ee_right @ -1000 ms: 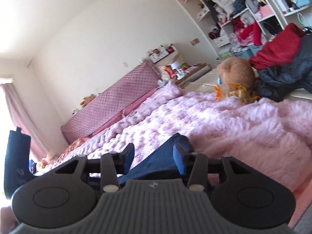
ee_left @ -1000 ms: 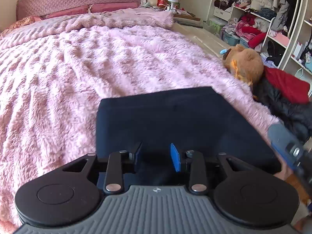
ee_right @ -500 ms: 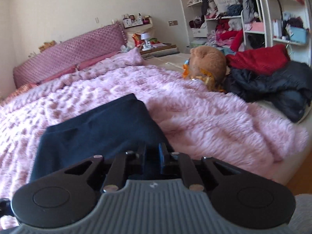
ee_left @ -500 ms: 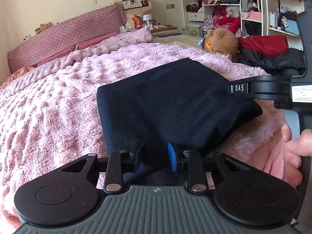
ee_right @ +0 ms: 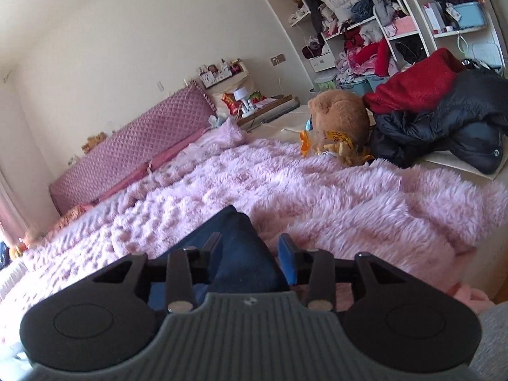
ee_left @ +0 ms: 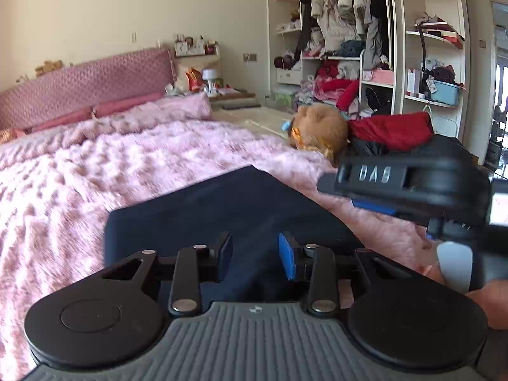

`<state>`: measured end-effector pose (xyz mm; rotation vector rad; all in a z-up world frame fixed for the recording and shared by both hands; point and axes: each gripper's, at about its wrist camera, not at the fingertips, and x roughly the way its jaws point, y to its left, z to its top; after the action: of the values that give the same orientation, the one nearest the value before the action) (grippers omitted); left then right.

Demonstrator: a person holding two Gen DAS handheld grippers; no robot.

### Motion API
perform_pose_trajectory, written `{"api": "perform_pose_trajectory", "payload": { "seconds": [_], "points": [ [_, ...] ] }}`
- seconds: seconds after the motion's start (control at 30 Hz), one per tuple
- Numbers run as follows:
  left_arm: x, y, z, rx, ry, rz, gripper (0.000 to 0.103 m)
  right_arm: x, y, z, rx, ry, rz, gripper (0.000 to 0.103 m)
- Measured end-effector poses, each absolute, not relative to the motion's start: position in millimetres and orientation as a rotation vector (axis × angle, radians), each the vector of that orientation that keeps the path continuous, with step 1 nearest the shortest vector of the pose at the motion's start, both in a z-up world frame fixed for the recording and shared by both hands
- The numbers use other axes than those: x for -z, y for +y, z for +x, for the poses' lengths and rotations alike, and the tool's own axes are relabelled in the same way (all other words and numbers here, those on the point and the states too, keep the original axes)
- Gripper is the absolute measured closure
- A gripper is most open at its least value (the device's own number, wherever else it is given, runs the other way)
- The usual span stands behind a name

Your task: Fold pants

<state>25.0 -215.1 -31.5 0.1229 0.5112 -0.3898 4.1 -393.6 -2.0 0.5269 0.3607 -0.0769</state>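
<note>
The dark navy pants (ee_left: 222,209) lie folded in a flat rectangle on the fluffy pink blanket (ee_left: 95,171), near the bed's front edge. My left gripper (ee_left: 255,254) is open, its blue-padded fingers apart just above the near edge of the pants. My right gripper (ee_right: 249,252) is open too, over the right corner of the pants (ee_right: 231,238). The right gripper's body, marked DAS, shows at the right in the left wrist view (ee_left: 409,187).
A brown plush bear (ee_left: 320,133) lies at the bed's right side beside a red garment (ee_left: 390,130) on a black jacket (ee_right: 444,127). A pink quilted headboard (ee_left: 85,82) is at the back. Cluttered wardrobe shelves (ee_left: 349,47) stand at the right.
Both grippers were shut on the near edge of the pants half a second ago and have opened and let go. The pants have settled flat on the blanket.
</note>
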Motion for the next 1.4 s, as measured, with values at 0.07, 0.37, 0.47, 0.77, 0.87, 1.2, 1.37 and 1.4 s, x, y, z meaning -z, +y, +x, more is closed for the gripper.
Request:
{"api": "perform_pose_trajectory", "payload": {
  "seconds": [0.07, 0.37, 0.47, 0.77, 0.87, 1.2, 1.37, 1.4],
  "points": [
    [48, -226, 28, 0.356, 0.614, 0.145, 0.072, 0, -399, 1, 0.085, 0.337, 0.546, 0.066],
    [71, -217, 8, 0.504, 0.954, 0.058, 0.078, 1, -402, 4, 0.100, 0.363, 0.531, 0.061],
    [56, -197, 4, 0.519, 0.934, 0.053, 0.072, 1, -407, 2, 0.087, 0.375, 0.557, 0.060],
    [9, -87, 25, 0.422, 0.850, -0.188, 0.051, 1, -430, 6, -0.080, 0.391, 0.701, 0.036],
    [18, -46, 54, 0.363, 0.908, -0.318, 0.049, 7, -432, 8, -0.069, 0.423, 0.727, 0.036],
    [106, 26, 139, 0.521, 1.132, -0.854, 0.042, 37, -448, 24, -0.093, 0.581, 0.914, 0.028],
    [131, 21, 169, 0.644, 1.172, -1.008, 0.040, 57, -448, 40, -0.127, 0.709, 1.003, 0.026],
    [140, 19, 177, 0.679, 1.178, -1.074, 0.040, 59, -448, 41, -0.130, 0.710, 1.013, 0.025]
  ]
}}
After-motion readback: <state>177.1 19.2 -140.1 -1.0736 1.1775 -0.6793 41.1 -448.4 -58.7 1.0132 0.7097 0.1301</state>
